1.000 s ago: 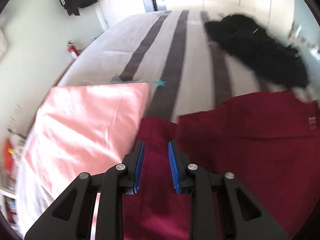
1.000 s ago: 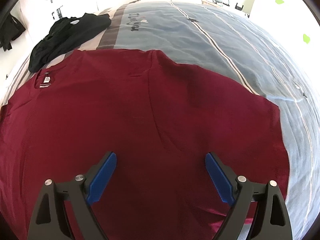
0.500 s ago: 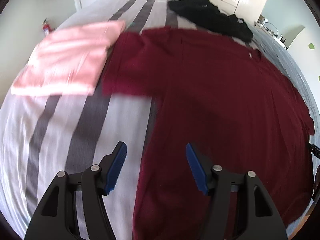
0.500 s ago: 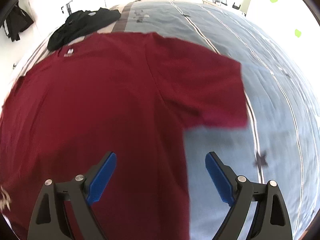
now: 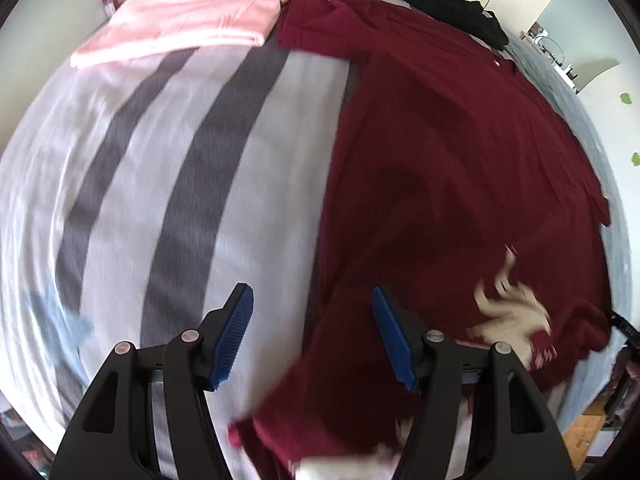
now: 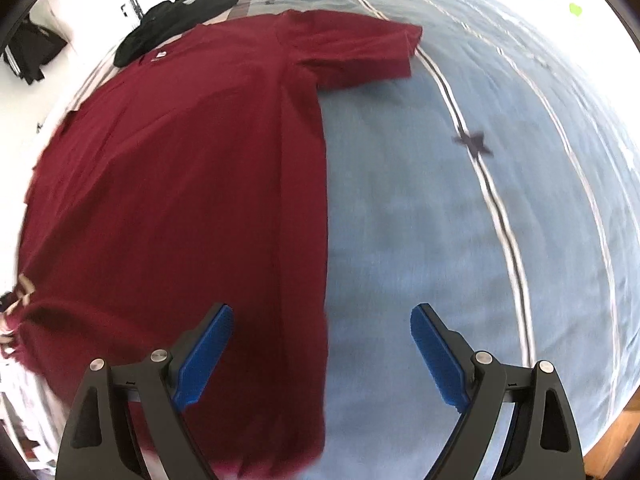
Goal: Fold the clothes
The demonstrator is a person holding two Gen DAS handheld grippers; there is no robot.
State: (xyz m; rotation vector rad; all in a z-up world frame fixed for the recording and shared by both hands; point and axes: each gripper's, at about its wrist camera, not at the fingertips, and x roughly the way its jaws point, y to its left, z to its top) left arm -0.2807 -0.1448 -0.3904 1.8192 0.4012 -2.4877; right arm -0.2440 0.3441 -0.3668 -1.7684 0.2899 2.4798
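Change: left tongs point(image 5: 312, 330) wider than a second ago, off the sleeve, now over the hem edge.
Tongs: left and right tongs point(image 6: 322, 354) open, empty.
Shirt point(image 5: 460, 152): flat on bed point(image 5: 168, 168), collar far, hem near, long axis running away.

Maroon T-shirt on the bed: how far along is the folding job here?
Done: a pink garment lies folded at the far side of the bed. In hand: nothing; the maroon T-shirt is spread flat and unfolded, left gripper and right gripper open over its side edges. Left: that shirt, plus the crumpled black garment.
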